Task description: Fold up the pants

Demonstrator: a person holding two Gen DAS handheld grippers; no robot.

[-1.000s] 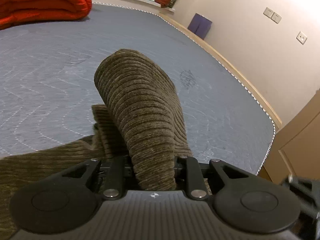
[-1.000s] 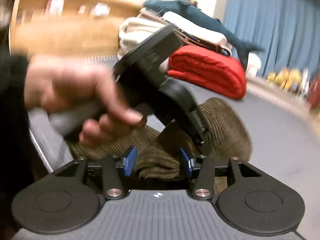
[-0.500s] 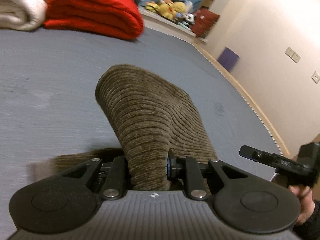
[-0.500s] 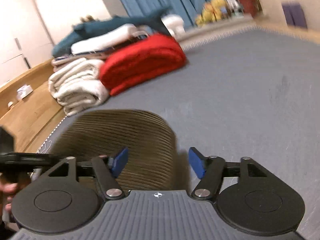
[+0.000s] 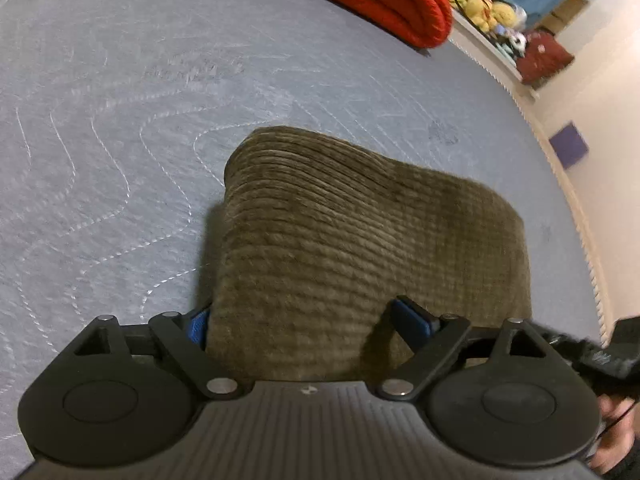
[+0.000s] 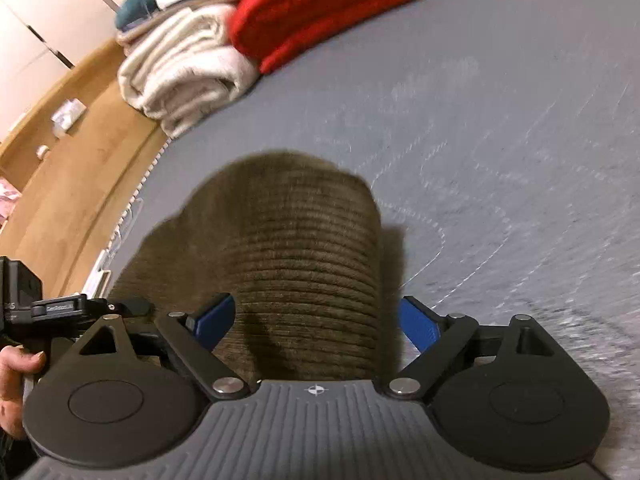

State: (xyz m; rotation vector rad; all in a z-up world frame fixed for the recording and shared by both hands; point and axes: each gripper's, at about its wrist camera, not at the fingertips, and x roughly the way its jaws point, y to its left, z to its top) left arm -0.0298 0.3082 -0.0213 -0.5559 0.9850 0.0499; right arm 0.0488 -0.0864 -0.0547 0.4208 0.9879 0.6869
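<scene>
I see a grey quilted mattress filling the room's middle, a folded red blanket and white blanket stacked at its far edge, wooden floor beside it, and cream wall beyond.

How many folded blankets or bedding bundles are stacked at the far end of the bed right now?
3 clearly: a red folded quilt, a cream rolled blanket touching its left side, and teal bedding behind both. A white layer lies by the teal; more may be hidden.

No readable text. Faint white lettering on black camera mount, at 9 o'clock in right wrist view, too blurred.
</scene>
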